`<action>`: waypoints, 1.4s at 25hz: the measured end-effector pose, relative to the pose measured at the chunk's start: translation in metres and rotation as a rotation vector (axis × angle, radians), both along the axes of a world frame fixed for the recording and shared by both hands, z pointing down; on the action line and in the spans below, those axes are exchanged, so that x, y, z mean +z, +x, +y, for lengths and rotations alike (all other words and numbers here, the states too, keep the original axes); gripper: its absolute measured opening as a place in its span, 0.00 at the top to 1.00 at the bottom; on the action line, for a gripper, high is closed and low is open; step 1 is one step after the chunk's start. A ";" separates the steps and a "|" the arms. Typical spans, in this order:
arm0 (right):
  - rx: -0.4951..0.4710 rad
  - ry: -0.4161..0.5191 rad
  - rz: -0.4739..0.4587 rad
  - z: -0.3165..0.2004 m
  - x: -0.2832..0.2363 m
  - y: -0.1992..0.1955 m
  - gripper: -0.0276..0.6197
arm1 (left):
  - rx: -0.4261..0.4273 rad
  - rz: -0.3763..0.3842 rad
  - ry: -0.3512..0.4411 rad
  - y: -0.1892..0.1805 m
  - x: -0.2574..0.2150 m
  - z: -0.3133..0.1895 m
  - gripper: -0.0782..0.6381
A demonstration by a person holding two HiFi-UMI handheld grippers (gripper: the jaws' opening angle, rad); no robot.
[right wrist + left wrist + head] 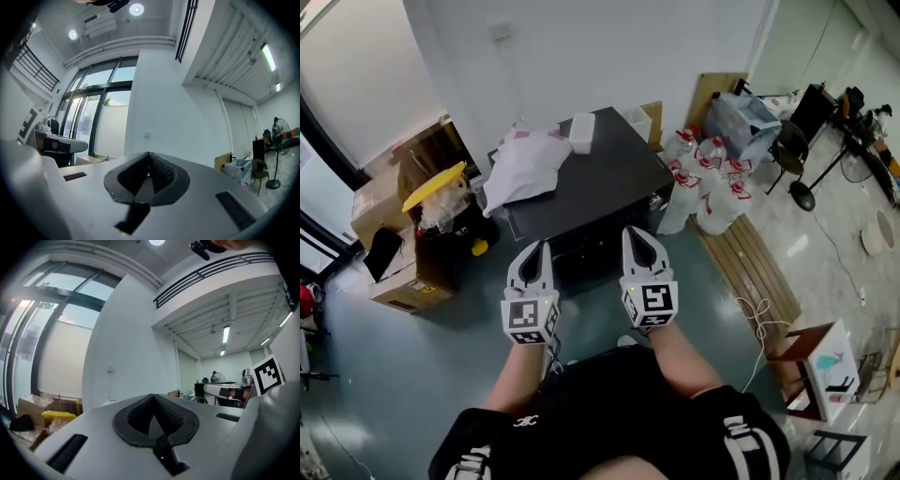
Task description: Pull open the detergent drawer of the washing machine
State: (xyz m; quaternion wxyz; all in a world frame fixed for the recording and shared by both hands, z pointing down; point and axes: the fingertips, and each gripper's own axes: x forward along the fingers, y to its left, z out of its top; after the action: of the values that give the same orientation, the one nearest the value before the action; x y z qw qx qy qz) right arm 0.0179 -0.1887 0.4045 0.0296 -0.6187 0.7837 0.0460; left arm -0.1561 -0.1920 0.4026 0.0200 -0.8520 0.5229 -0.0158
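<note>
The washing machine [591, 183], a dark box at the centre of the head view with a white bag [525, 164] on its top, shows only a steep sliver of its front just above the tool tips, so the detergent drawer cannot be picked out. I judge it a light, stiff, smooth plastic tray that slides straight out, best hooked by the recessed lip on its face. The left tool [540, 246] and right tool [632, 232] each have jaws pressed together on nothing, and no writing is legible: the red labels on the bottles [708, 173] at right are too small.
</note>
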 end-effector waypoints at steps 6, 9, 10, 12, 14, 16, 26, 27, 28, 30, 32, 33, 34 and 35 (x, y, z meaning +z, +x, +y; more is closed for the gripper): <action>-0.115 0.016 -0.170 0.014 -0.002 -0.023 0.91 | 0.018 0.013 -0.006 -0.019 0.001 0.012 0.90; -0.220 0.006 -0.342 0.012 -0.003 -0.034 0.46 | 0.016 0.012 -0.011 -0.029 0.004 0.017 0.90; -0.223 -0.001 -0.350 0.011 -0.001 -0.037 0.45 | 0.011 0.013 -0.013 -0.033 0.005 0.018 0.90; -0.210 -0.012 -0.347 0.009 0.004 -0.042 0.44 | 0.000 0.014 -0.016 -0.042 0.006 0.019 0.90; -0.197 -0.025 -0.359 0.008 0.008 -0.045 0.44 | -0.011 0.013 -0.015 -0.050 0.005 0.021 0.90; -0.193 -0.039 -0.369 0.007 0.014 -0.049 0.44 | -0.022 0.010 -0.015 -0.058 0.005 0.024 0.90; -0.307 -0.226 -0.798 -0.015 0.077 -0.070 0.45 | -0.107 -0.011 -0.047 -0.102 0.018 0.037 0.90; -0.317 -0.242 -0.837 -0.017 0.087 -0.072 0.45 | -0.119 -0.012 -0.054 -0.107 0.021 0.037 0.90; -0.325 -0.256 -0.873 -0.019 0.096 -0.074 0.45 | -0.129 -0.013 -0.061 -0.112 0.024 0.038 0.90; -0.329 -0.287 -0.950 -0.023 0.115 -0.078 0.45 | -0.144 -0.016 -0.074 -0.120 0.030 0.039 0.90; -0.332 -0.321 -1.050 -0.024 0.134 -0.082 0.45 | -0.152 -0.020 -0.087 -0.125 0.035 0.040 0.90; -0.346 -0.328 -1.097 -0.025 0.141 -0.085 0.45 | -0.154 -0.024 -0.093 -0.126 0.038 0.040 0.90; -0.368 -0.328 -1.130 -0.026 0.147 -0.090 0.45 | -0.157 -0.027 -0.099 -0.127 0.041 0.041 0.90; -0.391 -0.327 -1.148 -0.027 0.152 -0.094 0.45 | -0.159 -0.030 -0.103 -0.129 0.044 0.042 0.90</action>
State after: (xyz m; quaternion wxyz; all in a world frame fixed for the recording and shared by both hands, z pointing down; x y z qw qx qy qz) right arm -0.0759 -0.2159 0.5567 0.3587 -0.3866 0.7384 -0.4202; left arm -0.2848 -0.1504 0.4470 -0.0174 -0.8074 0.5870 -0.0570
